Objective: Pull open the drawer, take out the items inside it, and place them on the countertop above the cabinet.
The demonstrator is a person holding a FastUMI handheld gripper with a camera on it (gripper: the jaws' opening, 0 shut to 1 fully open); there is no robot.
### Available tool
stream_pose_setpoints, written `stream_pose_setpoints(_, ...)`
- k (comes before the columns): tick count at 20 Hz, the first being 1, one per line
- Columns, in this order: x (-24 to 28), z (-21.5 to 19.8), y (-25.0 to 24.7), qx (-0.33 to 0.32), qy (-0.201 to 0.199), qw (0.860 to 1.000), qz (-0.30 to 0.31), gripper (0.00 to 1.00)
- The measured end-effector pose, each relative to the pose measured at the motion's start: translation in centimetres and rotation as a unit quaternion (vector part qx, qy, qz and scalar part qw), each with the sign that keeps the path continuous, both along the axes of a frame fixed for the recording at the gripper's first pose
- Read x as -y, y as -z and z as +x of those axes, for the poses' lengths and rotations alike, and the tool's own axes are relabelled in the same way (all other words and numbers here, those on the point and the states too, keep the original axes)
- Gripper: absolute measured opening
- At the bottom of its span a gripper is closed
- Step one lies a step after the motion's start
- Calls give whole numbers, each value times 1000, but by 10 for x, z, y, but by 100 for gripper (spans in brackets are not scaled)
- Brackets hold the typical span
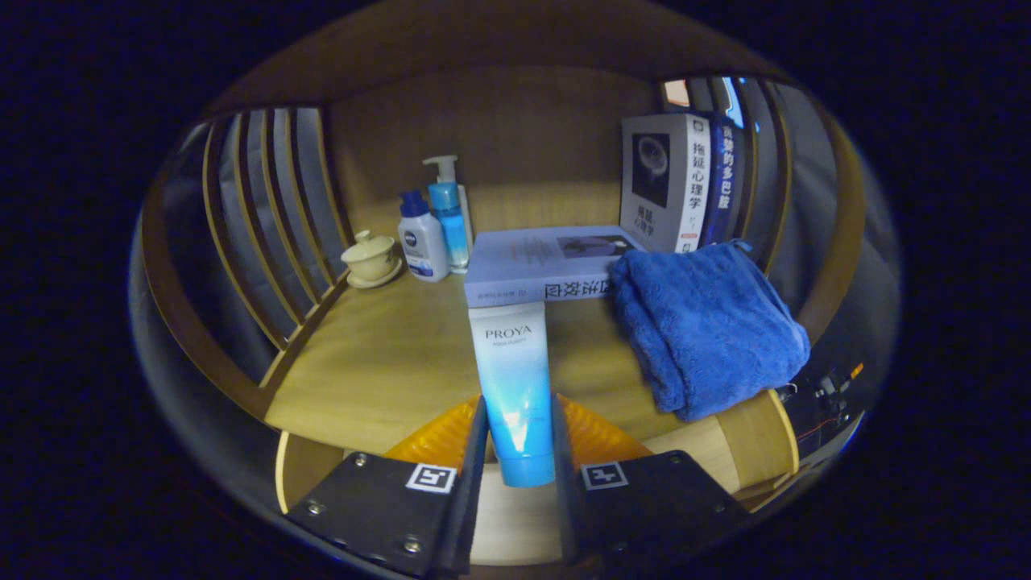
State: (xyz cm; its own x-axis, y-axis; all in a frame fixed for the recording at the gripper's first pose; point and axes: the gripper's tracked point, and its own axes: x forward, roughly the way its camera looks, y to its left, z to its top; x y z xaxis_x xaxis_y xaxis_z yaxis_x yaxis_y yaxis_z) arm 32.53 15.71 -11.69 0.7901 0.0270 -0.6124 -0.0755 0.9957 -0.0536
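My gripper point(518, 439) is shut on a white-to-blue squeeze tube point(511, 379), both fingers pressing on its lower part near the blue cap. The tube stands upright between the fingers, over the front part of the wooden countertop point(387, 362). Its top end reaches up to a pale book point(540, 262) lying flat on the countertop. A folded blue towel point(705, 326) lies to the right of the tube, overhanging the front right edge of the countertop.
At the back left stand a blue pump bottle point(447, 213), a white bottle with a blue cap point(423, 242) and a cream lidded cup on a saucer point(370, 258). Two upright books point(681, 181) lean at the back right. Wooden slat walls point(266, 209) close both sides.
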Motion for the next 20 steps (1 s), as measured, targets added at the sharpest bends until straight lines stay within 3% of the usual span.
stream_pose_setpoints(7, -6, 11, 17, 9, -19, 1000, 12, 42)
stream_pose_setpoints(12, -11, 12, 1, 72, -30, 996, 34, 47)
stream_pose_setpoints(17, -25, 0, -33, 171, -82, 981, 37, 58)
stream_pose_setpoints(20, -33, -10, -35, 190, -106, 975, 35, 58)
